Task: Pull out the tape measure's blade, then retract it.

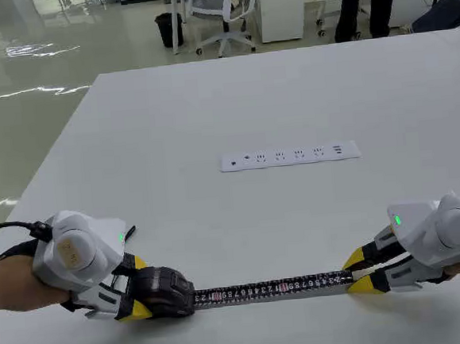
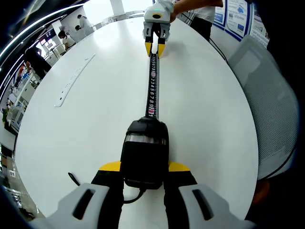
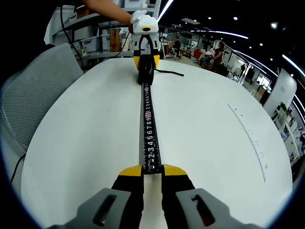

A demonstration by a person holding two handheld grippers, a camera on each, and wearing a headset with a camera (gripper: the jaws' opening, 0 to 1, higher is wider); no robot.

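Blade [image 1: 275,287] tip hidden between right gripper [image 1: 358,273] jaws.

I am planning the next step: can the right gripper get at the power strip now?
Probably not yet: the right gripper is shut on the blade, stretched from the tape measure in the left gripper. The table towards the power strip is bare.

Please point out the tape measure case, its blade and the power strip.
tape measure case [image 2: 145,152], left gripper view, top of black housing.
blade [image 1: 275,288], head view, middle of pulled-out length.
power strip [image 1: 290,155], head view, white top face.
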